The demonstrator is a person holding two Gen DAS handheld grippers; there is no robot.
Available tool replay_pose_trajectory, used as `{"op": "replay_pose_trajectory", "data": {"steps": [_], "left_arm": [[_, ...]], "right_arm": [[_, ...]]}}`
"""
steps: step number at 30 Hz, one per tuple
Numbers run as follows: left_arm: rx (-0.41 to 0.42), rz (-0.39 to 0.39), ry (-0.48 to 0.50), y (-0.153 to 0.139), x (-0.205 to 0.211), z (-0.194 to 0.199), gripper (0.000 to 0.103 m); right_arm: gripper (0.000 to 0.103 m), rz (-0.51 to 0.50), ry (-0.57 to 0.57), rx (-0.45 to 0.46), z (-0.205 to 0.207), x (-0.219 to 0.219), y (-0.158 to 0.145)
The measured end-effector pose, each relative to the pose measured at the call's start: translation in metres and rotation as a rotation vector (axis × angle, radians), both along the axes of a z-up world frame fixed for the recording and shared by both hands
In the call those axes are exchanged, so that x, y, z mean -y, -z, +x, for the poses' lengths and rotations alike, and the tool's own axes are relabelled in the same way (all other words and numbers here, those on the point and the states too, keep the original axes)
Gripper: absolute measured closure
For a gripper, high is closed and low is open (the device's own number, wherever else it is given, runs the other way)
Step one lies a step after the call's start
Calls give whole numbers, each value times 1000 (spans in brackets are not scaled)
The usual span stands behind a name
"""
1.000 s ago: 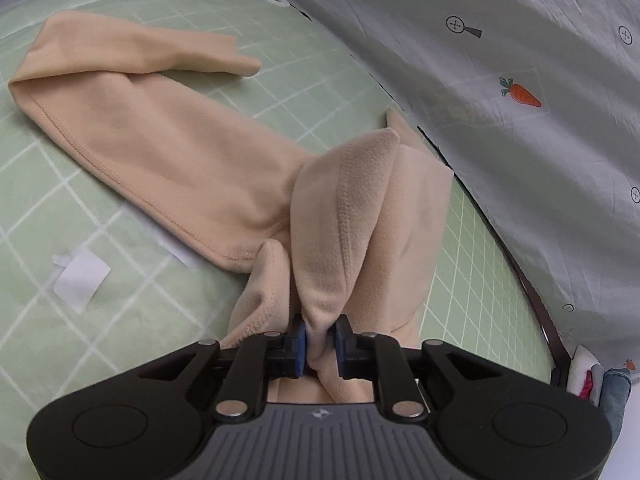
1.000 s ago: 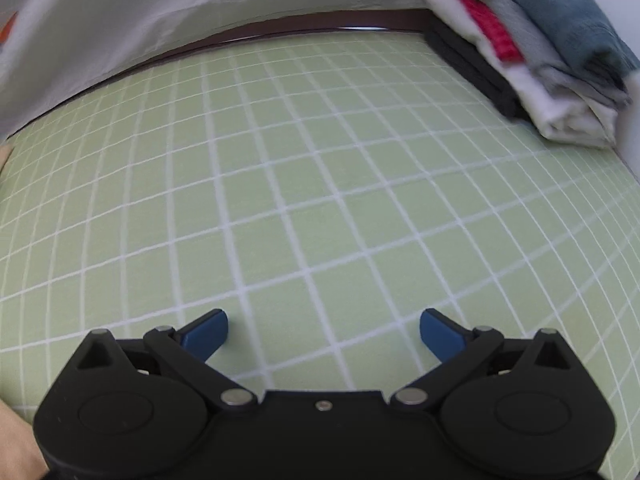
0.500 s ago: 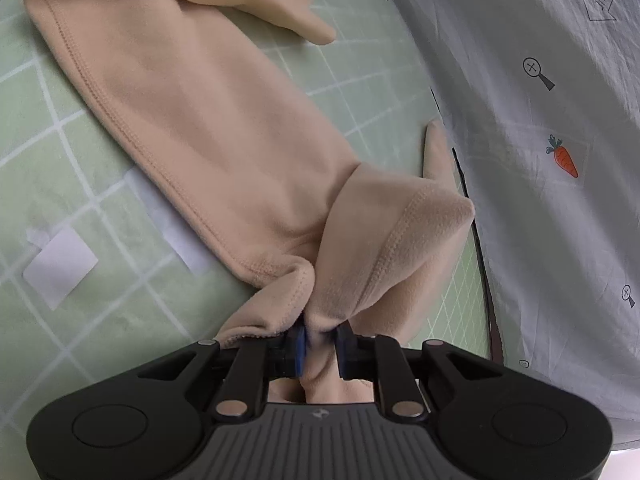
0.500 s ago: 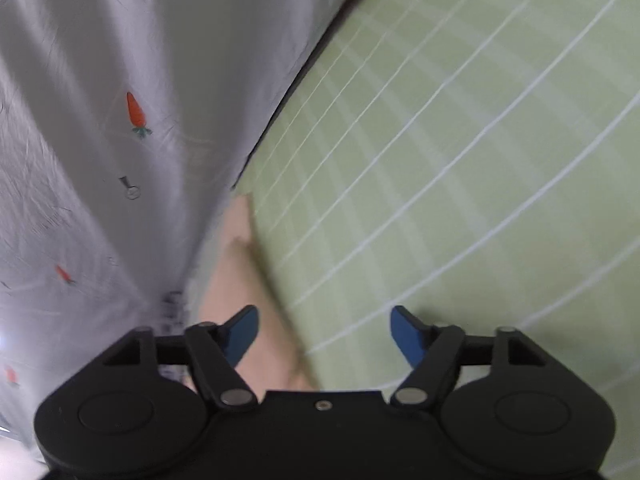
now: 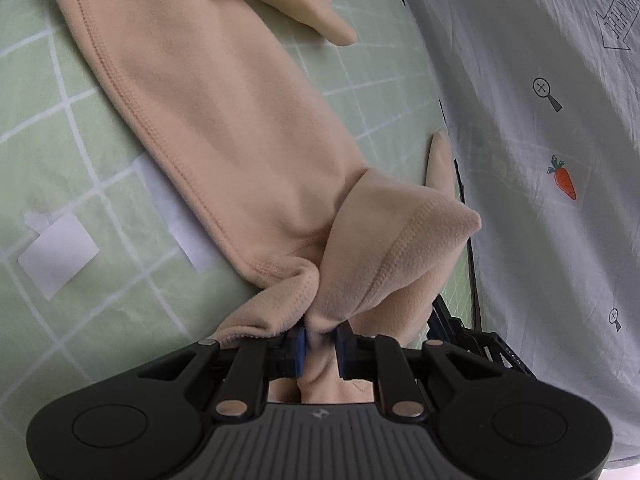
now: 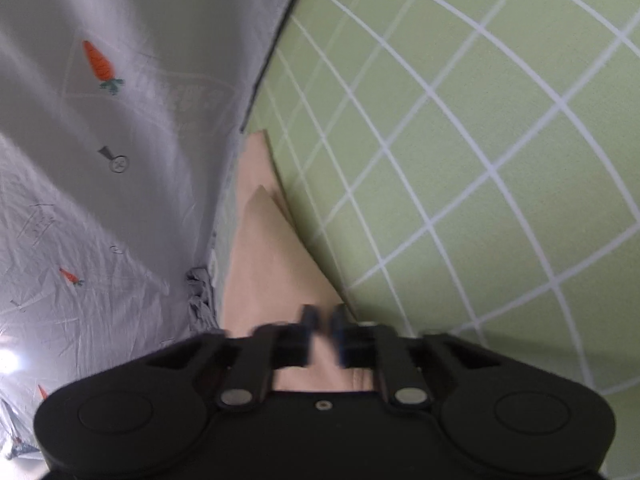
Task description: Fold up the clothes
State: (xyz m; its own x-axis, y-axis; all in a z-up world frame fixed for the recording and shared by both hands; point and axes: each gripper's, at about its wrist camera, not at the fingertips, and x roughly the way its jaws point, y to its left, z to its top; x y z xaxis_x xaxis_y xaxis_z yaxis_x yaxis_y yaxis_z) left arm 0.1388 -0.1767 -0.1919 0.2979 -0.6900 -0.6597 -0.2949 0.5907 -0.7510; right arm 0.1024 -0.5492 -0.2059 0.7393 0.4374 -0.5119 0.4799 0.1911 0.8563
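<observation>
the work surface is a pale green mat [image 5: 60, 160] with a white grid, bordered along one side by a grey sheet [image 5: 560, 240] printed with small carrots. from the left wrist view i note, at the far left of the mat, a white paper square [image 5: 58, 256] lying flat, and just beside it a white strip partly tucked under the garment's hem. the beige fleece garment [image 5: 224, 120] lies spread across the mat, one sleeve-like end reaching toward the sheet edge. my left gripper [image 5: 320, 338] is clamped narrow on a bunched fold of this garment; the fabric rises out of the blue pads and folds over to the right. in the right wrist view the sheet fills the left, the mat [image 6: 480, 160] the right, and a tapering point of the garment [image 6: 264, 248] runs between them. my right gripper [image 6: 322, 334] appears blurred; its jaws have just been closing and now stand nearly together over that beige cloth. i cannot tell whether fabric is caught between them.
</observation>
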Motion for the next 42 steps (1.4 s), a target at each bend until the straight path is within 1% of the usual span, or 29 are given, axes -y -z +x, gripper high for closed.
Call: {"op": "replay_pose_trajectory", "data": {"steps": [3, 6, 8, 9, 11, 12, 14, 16, 18, 20, 22, 24, 25, 26, 27, 29, 30, 31, 32, 34, 37, 38, 39, 40, 41, 42], "left_arm": [[13, 11, 4, -2, 1, -1, 85], [32, 19, 9, -4, 4, 0, 81], [37, 6, 6, -4, 4, 0, 77], [39, -2, 4, -4, 5, 0, 71], [50, 9, 14, -7, 6, 1, 71], [56, 20, 22, -8, 7, 1, 71], [71, 42, 41, -11, 10, 2, 70], [84, 60, 58, -13, 12, 2, 69], [93, 73, 75, -15, 15, 3, 69], [95, 75, 93, -14, 16, 3, 69], [105, 91, 103, -16, 20, 3, 68], [119, 113, 121, -19, 23, 3, 67], [125, 125, 129, -20, 25, 3, 67], [130, 140, 138, -22, 28, 3, 67], [136, 157, 147, -24, 31, 3, 67], [151, 201, 175, -31, 38, 1, 64], [159, 225, 190, -34, 42, 0, 59], [171, 250, 205, -39, 45, -3, 52], [188, 279, 221, -45, 49, -8, 49], [228, 328, 255, -56, 57, -19, 38], [271, 394, 317, -66, 70, -38, 32], [281, 419, 340, -68, 75, -44, 30], [294, 451, 367, -68, 80, -51, 24], [309, 486, 395, -68, 86, -57, 20], [328, 528, 427, -68, 92, -63, 19], [347, 575, 459, -67, 99, -69, 18]], "right_arm": [[100, -77, -11, 76, -6, 0, -16], [100, -162, 6, 130, -22, 7, -36], [100, -220, 70, 134, -46, 24, -49], [100, -249, 102, 136, -59, 32, -56], [101, -307, 167, 140, -83, 49, -70], [101, -345, 207, 128, -97, 58, -76], [101, -473, 302, 88, -135, 79, -91], [101, -591, 386, 28, -172, 97, -105], [101, -747, 455, -63, -207, 108, -121], [101, -889, 476, -151, -231, 110, -136], [101, -962, 445, -182, -251, 104, -142], [96, -972, 421, -210, -261, 96, -135], [88, -976, 409, -223, -266, 92, -131], [78, -979, 398, -237, -270, 89, -127], [75, -933, 426, -247, -273, 88, -119], [74, -842, 470, -274, -280, 90, -103], [74, -824, 468, -282, -281, 91, -98], [74, -825, 457, -289, -281, 90, -95], [73, -829, 454, -291, -283, 88, -95], [73, -836, 448, -293, -286, 84, -94], [69, -826, 453, -276, -297, 83, -95], [65, -846, 440, -294, -300, 83, -96], [61, -867, 426, -313, -302, 82, -97], [49, -901, 406, -352, -305, 81, -98], [35, -932, 390, -389, -308, 80, -98], [29, -961, 372, -416, -311, 80, -98]]}}
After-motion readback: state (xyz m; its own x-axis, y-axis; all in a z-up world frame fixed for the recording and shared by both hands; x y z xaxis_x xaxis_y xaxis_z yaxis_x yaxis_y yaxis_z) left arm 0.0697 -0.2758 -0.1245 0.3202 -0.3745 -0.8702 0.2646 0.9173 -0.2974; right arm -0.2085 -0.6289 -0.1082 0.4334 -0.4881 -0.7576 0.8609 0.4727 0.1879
